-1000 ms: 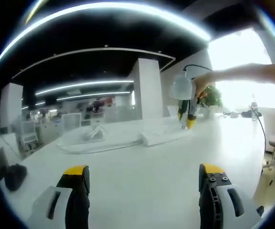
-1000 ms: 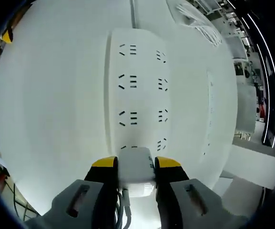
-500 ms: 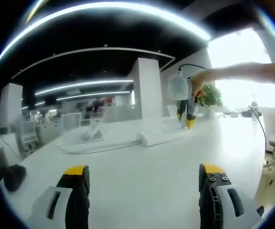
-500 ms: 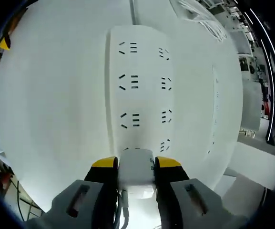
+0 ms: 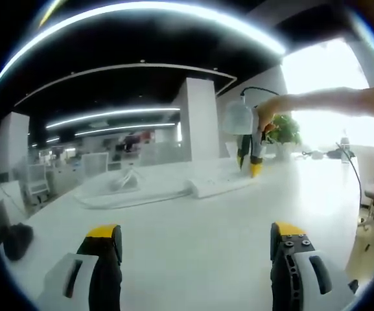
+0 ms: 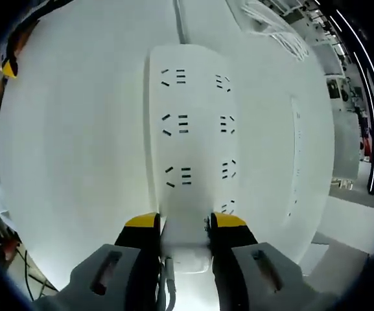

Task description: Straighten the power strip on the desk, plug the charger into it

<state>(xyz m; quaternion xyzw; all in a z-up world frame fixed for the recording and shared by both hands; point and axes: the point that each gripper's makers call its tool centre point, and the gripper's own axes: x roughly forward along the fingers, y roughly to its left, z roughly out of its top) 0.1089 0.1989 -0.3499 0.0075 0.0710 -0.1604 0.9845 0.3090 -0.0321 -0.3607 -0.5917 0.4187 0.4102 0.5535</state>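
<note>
In the left gripper view, daylight from a window (image 5: 332, 97) blows out to pure white, washing out the far end of the worktop (image 5: 193, 227), while curved ceiling light strips (image 5: 148, 13) glare against a dark ceiling, bowed by the fisheye lens. In the right gripper view the white worktop (image 6: 76, 142) is evenly bright and nearly overexposed. The power strip (image 6: 196, 129) barely separates from it, its edges bending outward.

The white power strip (image 6: 192, 136) lies flat on the white desk (image 6: 76, 129). The white charger (image 6: 185, 243) sits at its near end.
</note>
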